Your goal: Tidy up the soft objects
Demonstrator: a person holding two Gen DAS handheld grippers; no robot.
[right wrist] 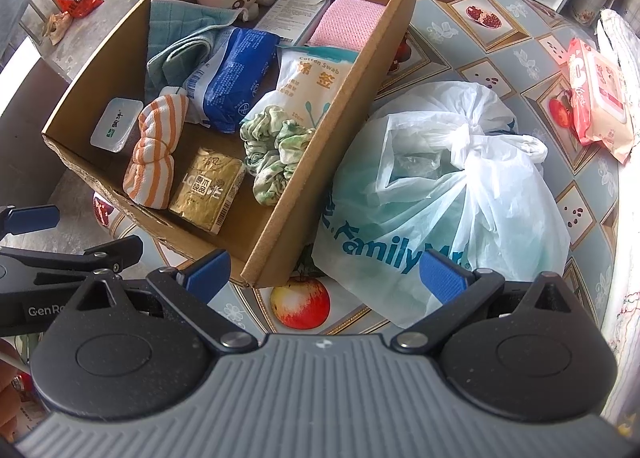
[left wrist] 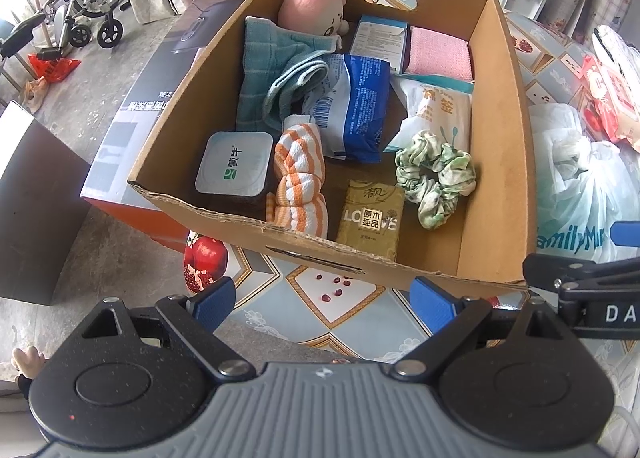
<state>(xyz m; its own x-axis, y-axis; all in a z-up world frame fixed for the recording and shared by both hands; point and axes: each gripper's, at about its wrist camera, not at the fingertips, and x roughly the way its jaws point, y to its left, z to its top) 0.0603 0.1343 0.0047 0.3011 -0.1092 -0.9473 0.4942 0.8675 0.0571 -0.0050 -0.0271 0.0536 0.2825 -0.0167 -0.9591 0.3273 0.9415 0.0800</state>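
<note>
Scrunchie lies beside a "Cotton Swab" pack; both hand-held grippers gape wide, empty.

Scrunchie in box, right of towel roll (bag beside box)

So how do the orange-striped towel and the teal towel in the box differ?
The orange-striped towel is white with orange bands and bunched into a compact, knotted-looking roll; the teal towel is plain with a faint grid and lies loosely folded and spread out. The striped one sits near the front wall beside the gold tissue pack; the teal one lies further back, by the pink plush toy. Both are soft cloths inside the cardboard box.
</note>
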